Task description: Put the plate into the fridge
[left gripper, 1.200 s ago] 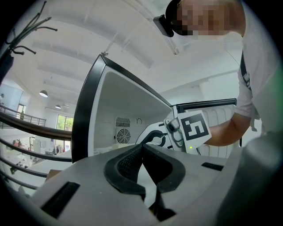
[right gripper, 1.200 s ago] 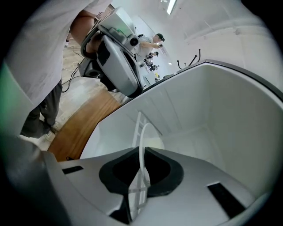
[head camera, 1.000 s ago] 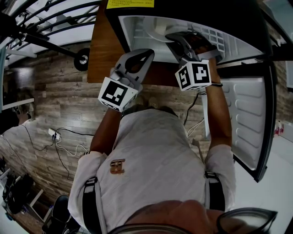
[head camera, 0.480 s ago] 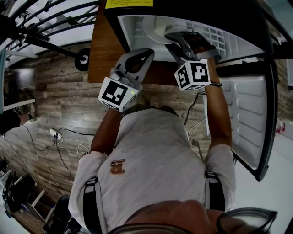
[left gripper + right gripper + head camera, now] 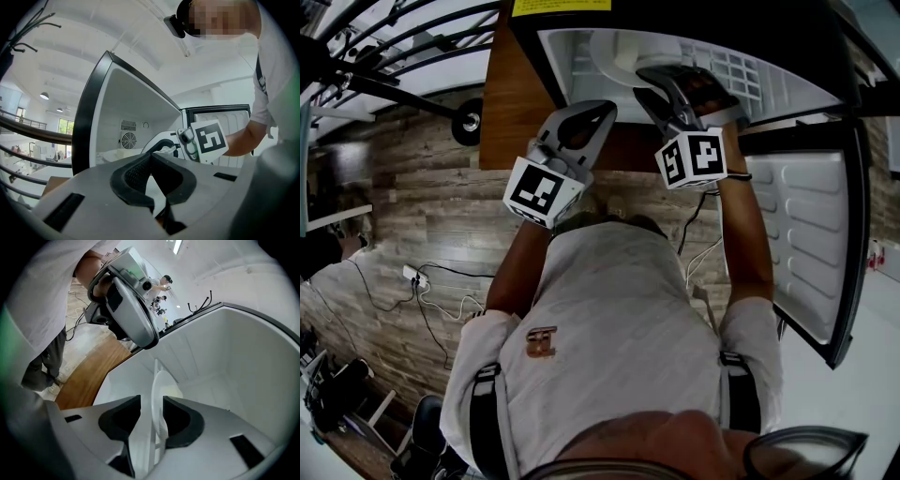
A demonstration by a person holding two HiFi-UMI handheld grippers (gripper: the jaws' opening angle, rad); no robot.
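Note:
The white plate (image 5: 622, 50) lies inside the open fridge (image 5: 570, 58), on its upper shelf. My right gripper (image 5: 664, 79) reaches into the fridge with the plate's rim (image 5: 158, 397) between its jaws. The jaws are opening: a clear gap shows beside the left pad and the rim lies close by the right pad (image 5: 180, 420). My left gripper (image 5: 602, 110) hangs shut and empty just outside the fridge, left of the right one. In the left gripper view its pads (image 5: 140, 171) meet at the tips, with the fridge interior (image 5: 123, 112) beyond.
The fridge door (image 5: 811, 234) stands open at the right, its white inner shelves facing in. A brown wooden cabinet side (image 5: 511, 103) adjoins the fridge on the left. Cables and a power strip (image 5: 411, 277) lie on the wood-pattern floor at left.
The right gripper's jaws have spread apart around the plate's rim and the gripper has shifted slightly. The left gripper has stayed where it was.

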